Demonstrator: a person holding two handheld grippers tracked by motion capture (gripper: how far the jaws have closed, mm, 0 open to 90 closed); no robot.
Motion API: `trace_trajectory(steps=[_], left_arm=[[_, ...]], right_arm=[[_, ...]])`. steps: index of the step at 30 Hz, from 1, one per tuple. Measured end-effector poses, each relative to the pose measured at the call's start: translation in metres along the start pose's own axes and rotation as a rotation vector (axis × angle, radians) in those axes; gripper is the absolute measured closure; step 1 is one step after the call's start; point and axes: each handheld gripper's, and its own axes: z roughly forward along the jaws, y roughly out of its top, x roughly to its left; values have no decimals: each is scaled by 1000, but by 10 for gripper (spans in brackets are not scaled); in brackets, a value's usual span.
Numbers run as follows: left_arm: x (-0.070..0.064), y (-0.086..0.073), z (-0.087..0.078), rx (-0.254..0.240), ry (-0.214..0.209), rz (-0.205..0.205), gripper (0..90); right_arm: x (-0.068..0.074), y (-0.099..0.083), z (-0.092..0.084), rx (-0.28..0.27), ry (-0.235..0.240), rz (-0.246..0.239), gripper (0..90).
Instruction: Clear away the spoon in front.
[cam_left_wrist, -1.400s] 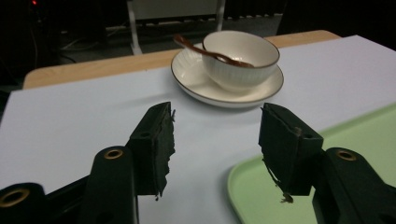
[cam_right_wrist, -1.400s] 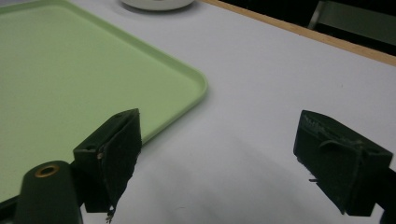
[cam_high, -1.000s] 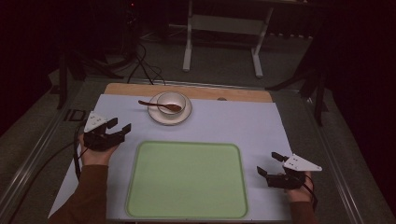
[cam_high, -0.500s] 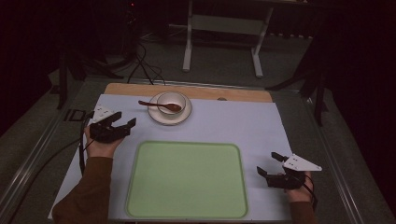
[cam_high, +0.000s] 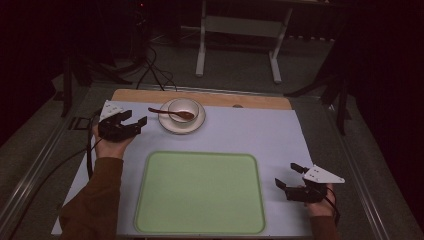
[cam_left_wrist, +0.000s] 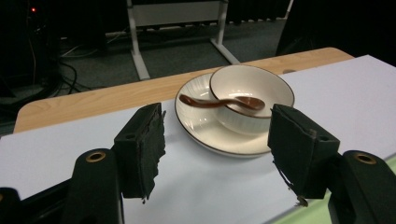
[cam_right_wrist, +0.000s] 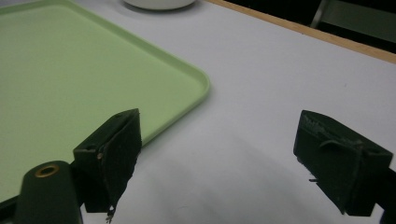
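Tongs status: the left tongs (cam_high: 134, 125) stand with jaws wide apart and nothing between them; the jaws have just been opening further. They hover over the white sheet (cam_high: 260, 135) at about 10 o'clock on the tabletop (cam_high: 200, 96), pointed toward 3 o'clock at the saucer (cam_high: 169, 126). In the left gripper view the left tongs (cam_left_wrist: 217, 140) frame the crockery, which sits just beyond the jaw tips and clear of both pads.

Target items: the saucer (cam_left_wrist: 205, 135) sits at 12 o'clock on the sheet, close to the wooden far edge of the tabletop. A white bowl (cam_high: 184, 108) stands on the saucer, offset toward the right side of it. A brown spoon (cam_high: 172, 113) lies across the bowl rim, with its scoop inside the bowl and its handle reaching out toward 9 o'clock, over the saucer, toward the left tongs. In the left gripper view the spoon (cam_left_wrist: 219, 101) spans from saucer to bowl (cam_left_wrist: 252, 91).

Right tongs (cam_high: 289, 176): jaws wide apart, nothing between them, positioned at 4 o'clock, just beside the right edge of the green tray (cam_high: 200, 192). The right gripper view shows the right tongs (cam_right_wrist: 229, 154) over bare sheet, with the tray (cam_right_wrist: 70, 70) corner near the left-hand jaw.
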Motion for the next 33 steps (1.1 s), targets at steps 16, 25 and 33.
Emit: trace_trajectory(steps=[16,25,33], left_arm=[[11,19,21,-6,11,-19,369],[18,25,32,-16,16,-42,377],[21,30,42,8,37,-29,412]], right_arm=[[0,0,0,0,1,2,149],[0,0,0,0,4,0,149],[0,0,0,2,3,1,149]])
